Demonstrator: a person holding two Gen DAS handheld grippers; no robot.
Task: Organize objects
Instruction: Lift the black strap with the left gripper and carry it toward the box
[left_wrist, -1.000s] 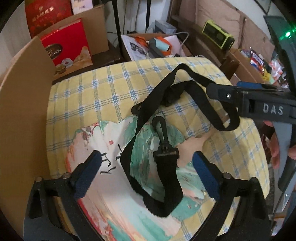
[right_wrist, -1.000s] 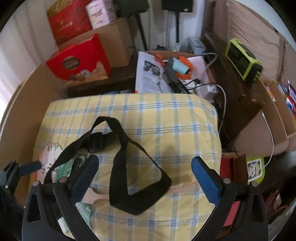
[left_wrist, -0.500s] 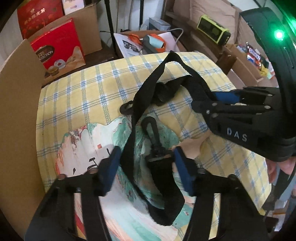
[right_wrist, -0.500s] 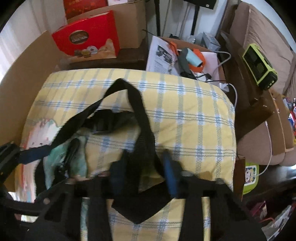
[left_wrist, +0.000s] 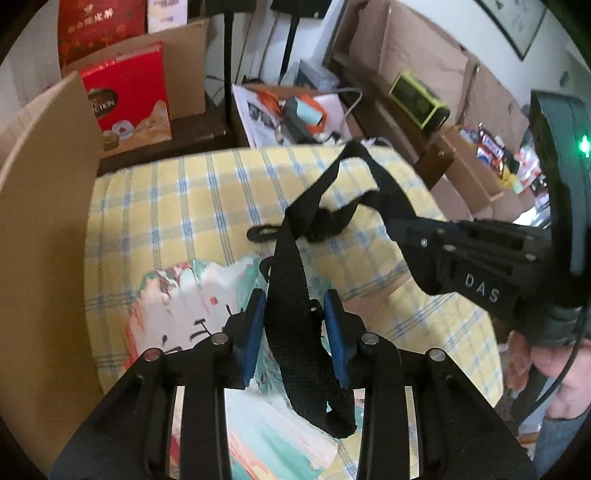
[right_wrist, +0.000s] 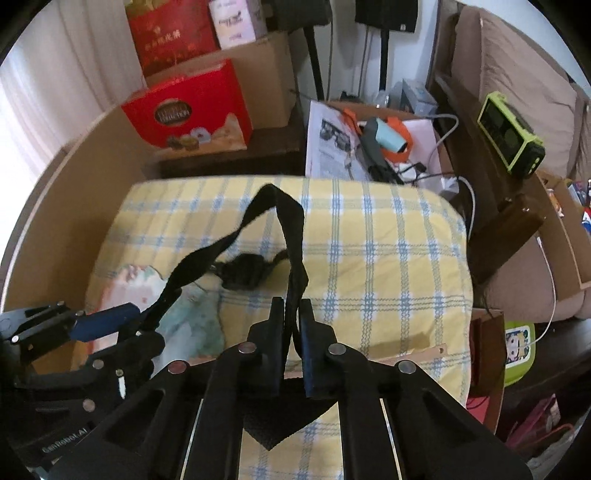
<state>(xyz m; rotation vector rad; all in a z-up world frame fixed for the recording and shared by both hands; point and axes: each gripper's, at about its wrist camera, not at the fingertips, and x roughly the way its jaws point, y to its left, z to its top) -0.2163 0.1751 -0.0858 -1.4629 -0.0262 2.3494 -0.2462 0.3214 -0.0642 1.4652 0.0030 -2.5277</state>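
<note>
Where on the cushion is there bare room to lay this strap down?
Free: the yellow checked cushion to the right of the black webbing strap, up to its far edge. Crowded: the left side, with strap coils and the left claw.

I see the strap (right_wrist: 291, 254) draped over the cushion (right_wrist: 388, 258), which sits in front of a low table (right_wrist: 236, 155). A box (right_wrist: 188, 110) stands on that table, papers (right_wrist: 332, 140) to its right, a radio (right_wrist: 511, 138) farther right. A cardboard wall (left_wrist: 40, 221) runs along the cushion's left.
</note>
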